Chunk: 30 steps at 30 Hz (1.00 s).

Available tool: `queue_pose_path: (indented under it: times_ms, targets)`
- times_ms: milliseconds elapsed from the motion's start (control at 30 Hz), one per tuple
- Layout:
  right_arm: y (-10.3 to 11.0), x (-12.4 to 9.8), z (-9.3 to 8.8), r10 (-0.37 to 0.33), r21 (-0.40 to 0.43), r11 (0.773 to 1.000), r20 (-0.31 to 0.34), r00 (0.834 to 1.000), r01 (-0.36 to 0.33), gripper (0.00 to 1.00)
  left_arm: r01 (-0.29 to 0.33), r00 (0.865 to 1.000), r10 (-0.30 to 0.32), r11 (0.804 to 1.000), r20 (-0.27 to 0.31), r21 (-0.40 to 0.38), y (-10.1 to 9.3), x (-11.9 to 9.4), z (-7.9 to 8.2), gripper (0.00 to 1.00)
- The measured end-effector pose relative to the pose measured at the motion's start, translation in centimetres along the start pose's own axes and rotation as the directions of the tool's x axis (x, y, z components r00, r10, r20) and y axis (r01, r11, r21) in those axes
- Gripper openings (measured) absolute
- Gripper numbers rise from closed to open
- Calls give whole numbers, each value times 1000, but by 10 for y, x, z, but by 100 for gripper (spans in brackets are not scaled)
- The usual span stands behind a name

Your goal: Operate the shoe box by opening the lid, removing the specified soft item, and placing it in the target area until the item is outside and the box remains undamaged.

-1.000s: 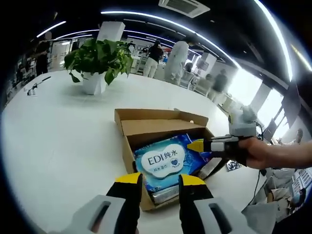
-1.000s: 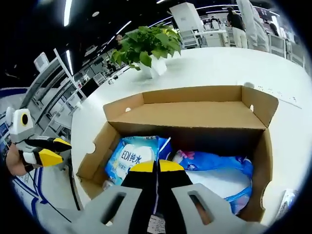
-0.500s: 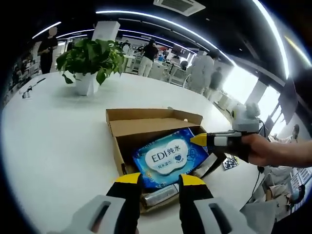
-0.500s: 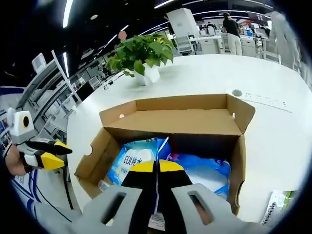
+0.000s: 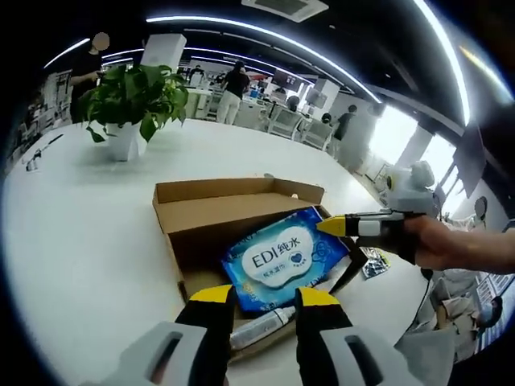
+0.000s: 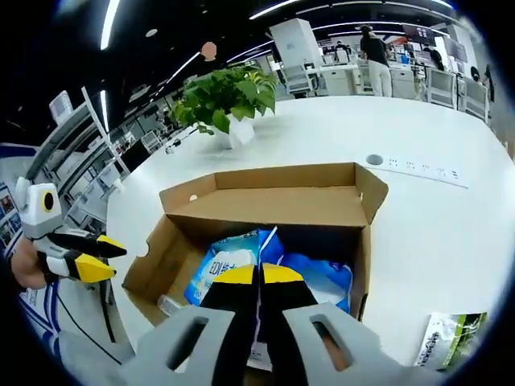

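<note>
An open brown cardboard shoe box (image 5: 233, 191) (image 6: 273, 175) lies on a white table, its lid folded back. A blue soft pack of wet wipes (image 5: 282, 257) (image 6: 225, 261) marked "EDI" tilts up out of the box. My right gripper (image 6: 259, 274) is shut on the pack's edge; it also enters the left gripper view from the right (image 5: 328, 227), held by a hand, at the pack's raised corner. My left gripper (image 5: 264, 296) stands open in front of the box's near wall with nothing in it. It also shows at the left (image 6: 109, 259) of the right gripper view.
A second blue pack (image 6: 322, 277) and a silvery wrapped item (image 5: 257, 318) lie inside the box. A potted plant (image 5: 129, 96) (image 6: 229, 100) stands behind the box. A green packet (image 6: 447, 338) lies on the table beside it. People walk in the background.
The wipes pack has risen and tilted further out of the box with my right gripper shut on it. Both cameras have pulled back. My left gripper stays open.
</note>
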State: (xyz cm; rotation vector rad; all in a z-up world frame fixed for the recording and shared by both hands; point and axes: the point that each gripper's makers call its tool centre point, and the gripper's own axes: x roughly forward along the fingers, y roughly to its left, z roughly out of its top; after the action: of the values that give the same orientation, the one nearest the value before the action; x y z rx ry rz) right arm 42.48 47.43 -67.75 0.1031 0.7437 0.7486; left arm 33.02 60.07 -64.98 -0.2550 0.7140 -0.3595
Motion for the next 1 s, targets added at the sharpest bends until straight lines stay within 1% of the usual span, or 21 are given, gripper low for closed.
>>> queue_pose_path:
  times_ms: [233, 467, 533, 700, 833, 1000]
  targets:
    - [-4, -12, -1, -11, 8, 1000, 7, 1000, 11, 0, 14, 1000, -14, 1000, -23, 4, -6, 13, -3, 30]
    - [-10, -16, -3, -25, 7, 1000, 1, 1000, 25, 0, 23, 999, -23, 1000, -36, -3, -8, 24, -6, 30]
    - [-13, -18, -5, -31, 18, 999, -6, 1000, 31, 0, 27, 999, -27, 1000, -40, -3, -8, 26, -6, 30]
    - [-18, -24, -6, -40, 12, 999, -6, 999, 40, 0, 32, 999, -32, 999, -44, -2, -8, 32, -5, 30]
    - [-27, -27, -5, -51, 18, 999, -4, 999, 51, 0, 39, 998, -39, 999, -46, -3, -10, 38, -3, 30]
    - [-27, -27, -5, -56, 20, 998, -2, 998, 56, 0, 43, 998, -43, 999, -53, -3, -10, 45, -4, 30]
